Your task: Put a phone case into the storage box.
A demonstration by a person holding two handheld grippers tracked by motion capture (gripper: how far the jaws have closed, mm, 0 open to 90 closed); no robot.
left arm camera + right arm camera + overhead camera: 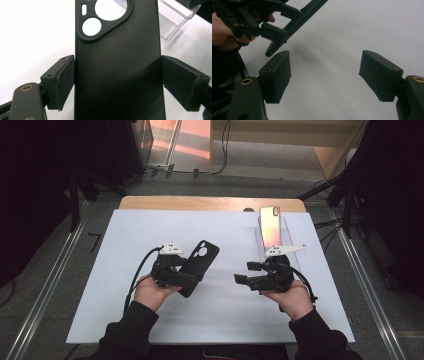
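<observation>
Two grippers are in my hands above the white sheet (125,285) that covers the table. My left gripper (186,279) holds a black phone case (199,265), and in the left gripper view the case (117,70) stands between the two pads, with its camera cut-outs at the far end, away from me. The pad at the left of that view (65,80) lies against one long edge of the case and the other pad meets the opposite edge, so the jaws are clamped across the width of the case. In the high view the case is tilted, its upper end pointing away and to the right, and it is at the left half of the sheet. My right gripper (245,272) has its jaws wide apart with nothing between them; in the right gripper view I see only white surface between the pads (277,75). It points toward the left gripper. Behind my right hand (292,297) a phone (269,226) leans upright in a clear stand (287,237), well apart from the case.
</observation>
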